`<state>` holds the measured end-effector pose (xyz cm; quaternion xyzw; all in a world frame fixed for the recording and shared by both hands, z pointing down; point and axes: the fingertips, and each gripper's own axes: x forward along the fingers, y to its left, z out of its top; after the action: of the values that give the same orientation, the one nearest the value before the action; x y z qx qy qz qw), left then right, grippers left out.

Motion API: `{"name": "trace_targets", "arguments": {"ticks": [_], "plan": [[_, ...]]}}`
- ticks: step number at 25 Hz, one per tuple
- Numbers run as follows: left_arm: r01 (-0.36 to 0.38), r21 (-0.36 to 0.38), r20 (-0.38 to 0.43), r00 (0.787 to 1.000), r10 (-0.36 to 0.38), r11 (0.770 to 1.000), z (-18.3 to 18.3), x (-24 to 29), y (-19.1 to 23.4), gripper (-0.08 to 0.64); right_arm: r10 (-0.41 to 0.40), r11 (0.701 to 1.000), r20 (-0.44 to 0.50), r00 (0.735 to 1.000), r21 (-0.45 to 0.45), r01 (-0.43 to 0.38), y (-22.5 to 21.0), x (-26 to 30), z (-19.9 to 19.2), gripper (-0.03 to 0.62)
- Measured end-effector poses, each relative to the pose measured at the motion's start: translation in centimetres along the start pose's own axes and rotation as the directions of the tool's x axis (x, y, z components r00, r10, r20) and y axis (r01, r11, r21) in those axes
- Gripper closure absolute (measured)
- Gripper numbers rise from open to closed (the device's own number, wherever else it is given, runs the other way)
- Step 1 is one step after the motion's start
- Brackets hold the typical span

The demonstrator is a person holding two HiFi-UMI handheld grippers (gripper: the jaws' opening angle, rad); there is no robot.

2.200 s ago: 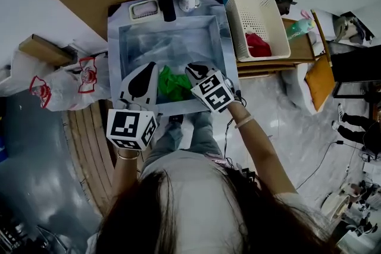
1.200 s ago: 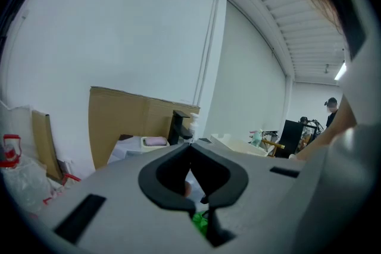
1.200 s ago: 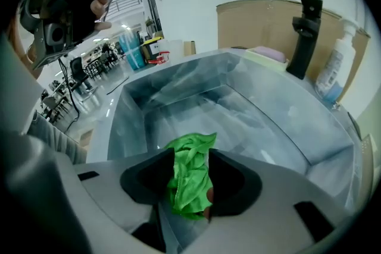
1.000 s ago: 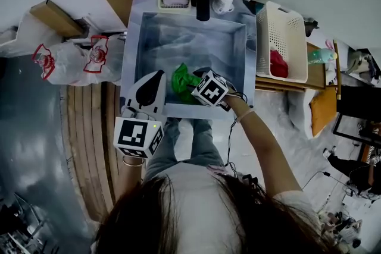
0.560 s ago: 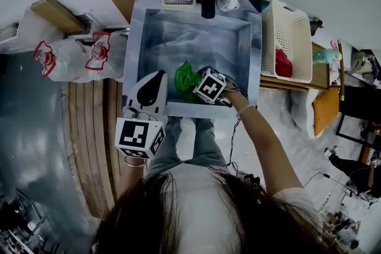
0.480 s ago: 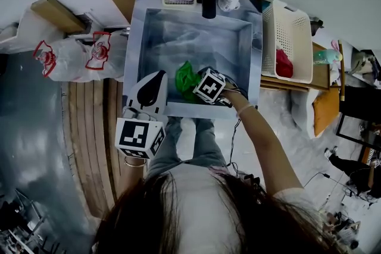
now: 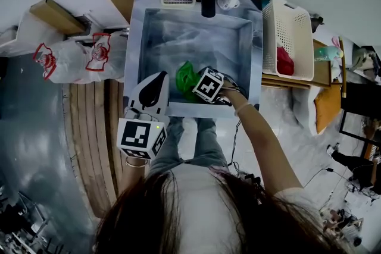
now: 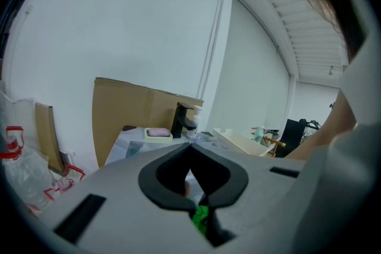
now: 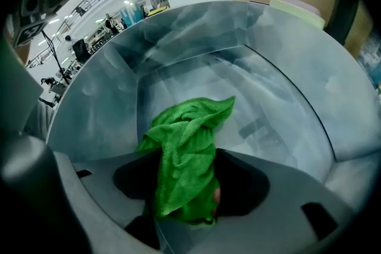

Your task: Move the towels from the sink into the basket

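Entry, pick-up step: green towel point(image 9: 186, 146) lying in sink point(image 7: 136, 38), right gripper point(image 9: 187, 187) jaws just opened wide astride it, unpinched; left gripper point(image 8: 190, 151) closed, empty; next needs closing, lifting, carrying to basket point(image 7: 292, 21).

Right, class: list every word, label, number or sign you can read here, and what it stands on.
No words or numbers can be read.
Red print on the plastic bags: too blurred to read.
Marker cubes: black-and-white square patterns, no letters.
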<state>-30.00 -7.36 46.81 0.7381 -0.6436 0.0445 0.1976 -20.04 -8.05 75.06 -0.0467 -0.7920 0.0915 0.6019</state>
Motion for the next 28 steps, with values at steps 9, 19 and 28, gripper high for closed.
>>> {"name": "trace_targets", "arguments": {"ticks": [9, 19, 28], "plan": [[0.016, 0.016, -0.002, 1.000, -0.016, 1.000, 0.3, 0.0, -0.3, 0.552, 0.034, 0.999, -0.014, 0.999, 0.011, -0.034, 0.6, -0.1, 0.0, 0.415], [0.050, 0.038, 0.004, 0.999, -0.050, 0.998, 0.9, 0.1, -1.1, 0.552, -0.034, 0.999, 0.058, 0.998, 0.026, 0.033, 0.1, -2.3, 0.8, 0.483], [0.091, 0.074, 0.012, 0.996, -0.092, 0.993, 1.9, 0.3, -2.1, 0.552, -0.083, 0.993, 0.163, 0.983, 0.101, 0.067, -0.4, -4.6, 1.9, 0.489]]}}
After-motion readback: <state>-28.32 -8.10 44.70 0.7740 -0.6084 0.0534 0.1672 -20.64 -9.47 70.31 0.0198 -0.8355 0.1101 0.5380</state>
